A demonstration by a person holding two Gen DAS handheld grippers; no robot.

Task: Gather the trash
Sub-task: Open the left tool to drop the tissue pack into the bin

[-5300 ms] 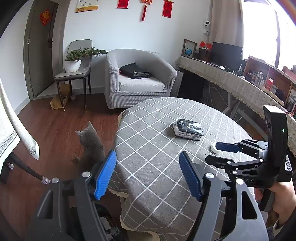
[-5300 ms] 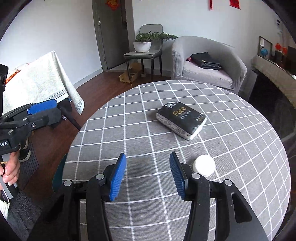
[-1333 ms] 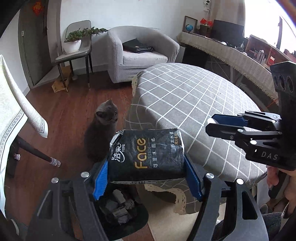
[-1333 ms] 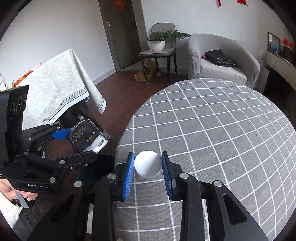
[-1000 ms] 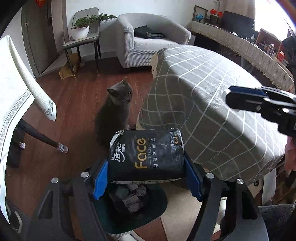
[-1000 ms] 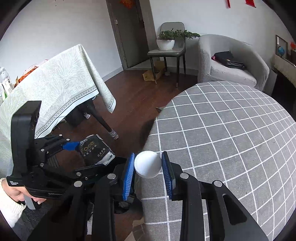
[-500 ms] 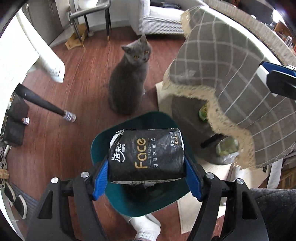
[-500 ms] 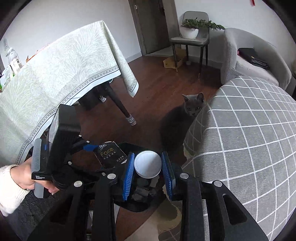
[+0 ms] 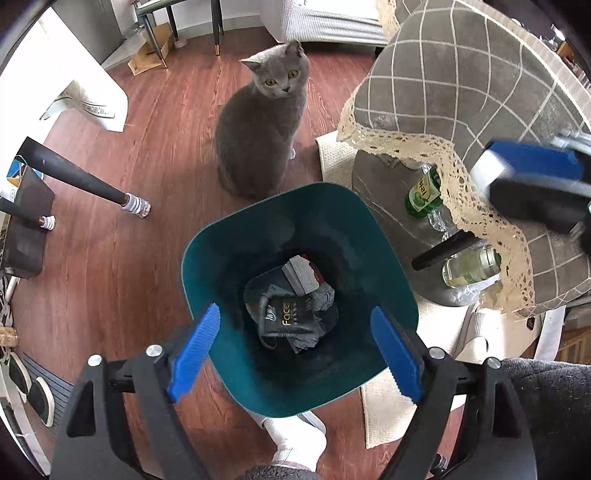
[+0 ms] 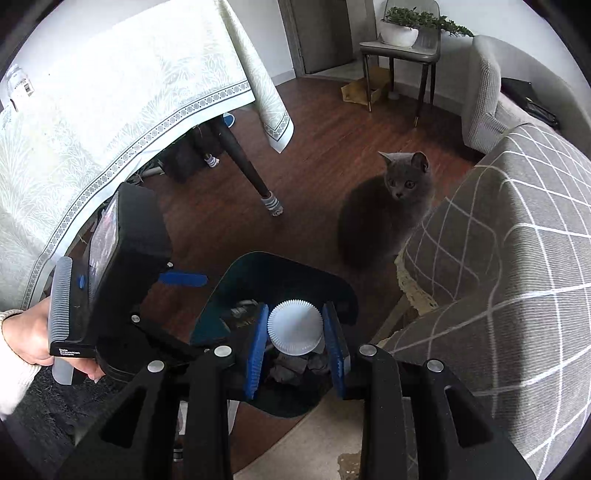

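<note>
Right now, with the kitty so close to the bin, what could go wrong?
The cat sits right beside the bin; a dropped piece could startle it, or it might bump the bin. The right gripper holds the paper cup near the rim, so letting go could miss the bin.

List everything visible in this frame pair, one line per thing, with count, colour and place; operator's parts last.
Trash bin: 1, teal, on floor below left gripper.
Face tissue pack: 1, black, inside bin among grey crumpled trash.
Paper cup: 1, white, between right gripper's fingers, above bin.
Cat: 1, grey, sitting on floor beyond bin.
Round table: 1, grey checked cloth, lace hem.
Bottles: at least 2, green and clear, under table.
Armchair: 1, grey.
Potted plant: 1, white pot, on chair.
Left gripper: open, empty.
Right gripper: shut on cup.
</note>
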